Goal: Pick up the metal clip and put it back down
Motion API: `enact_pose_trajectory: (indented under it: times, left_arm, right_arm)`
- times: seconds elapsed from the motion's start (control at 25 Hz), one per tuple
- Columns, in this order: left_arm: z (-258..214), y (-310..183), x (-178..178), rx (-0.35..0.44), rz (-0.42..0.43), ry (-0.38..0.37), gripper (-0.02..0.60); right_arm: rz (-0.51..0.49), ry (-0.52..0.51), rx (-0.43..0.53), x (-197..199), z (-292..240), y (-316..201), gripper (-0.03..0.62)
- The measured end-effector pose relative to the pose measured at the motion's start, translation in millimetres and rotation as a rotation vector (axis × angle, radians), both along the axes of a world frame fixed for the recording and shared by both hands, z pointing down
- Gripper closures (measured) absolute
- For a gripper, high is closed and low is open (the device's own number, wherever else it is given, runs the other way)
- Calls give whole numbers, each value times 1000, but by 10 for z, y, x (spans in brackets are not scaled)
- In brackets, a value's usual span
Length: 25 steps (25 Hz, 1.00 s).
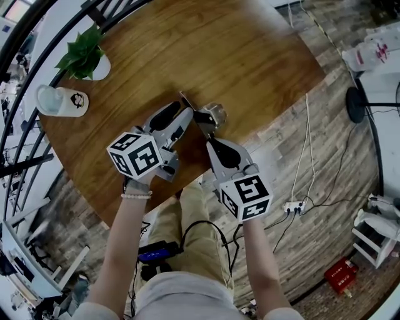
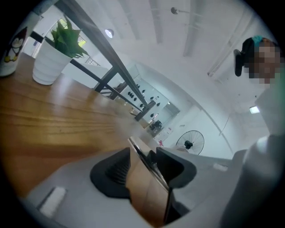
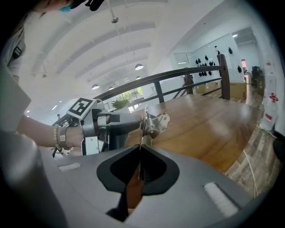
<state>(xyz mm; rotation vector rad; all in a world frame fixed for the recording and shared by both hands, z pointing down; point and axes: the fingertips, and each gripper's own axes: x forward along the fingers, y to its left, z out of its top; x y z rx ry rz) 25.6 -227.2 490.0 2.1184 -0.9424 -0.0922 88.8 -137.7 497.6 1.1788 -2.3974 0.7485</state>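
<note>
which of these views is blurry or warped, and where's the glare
Head view: sharp, but the fisheye bows the table edge and railing. Left gripper view: the metal clip and the table near it look soft and smeared, corners dark. Right gripper view: clip crisp, ceiling lamps bright, corners dark.

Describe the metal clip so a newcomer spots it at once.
At the round wooden table's near edge, the left gripper and right gripper meet. The metal clip is the shiny piece between their jaws; the plant and mug sit far left.
</note>
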Motion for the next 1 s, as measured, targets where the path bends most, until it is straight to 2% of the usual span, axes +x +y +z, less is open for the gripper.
enact_pose_trajectory:
  times: [0.08,0.2,0.56,1.0]
  left_arm:
    - [-25,-18,-27,-9,-19,43,407]
    - [-55,-36,-50,-15,-26,67,405]
    - [-285,-5,-104,17,-19,70,410]
    - [-793,123,-206,91,-33,56,410]
  right_arm:
    - [-9,6,6,-15,-14,14,562]
    - [-21,6,11,-53,-33,44,562]
    - [-27,-1,54,-121,-238,86,563]
    - [-46,20,143,-222,-677,202,563]
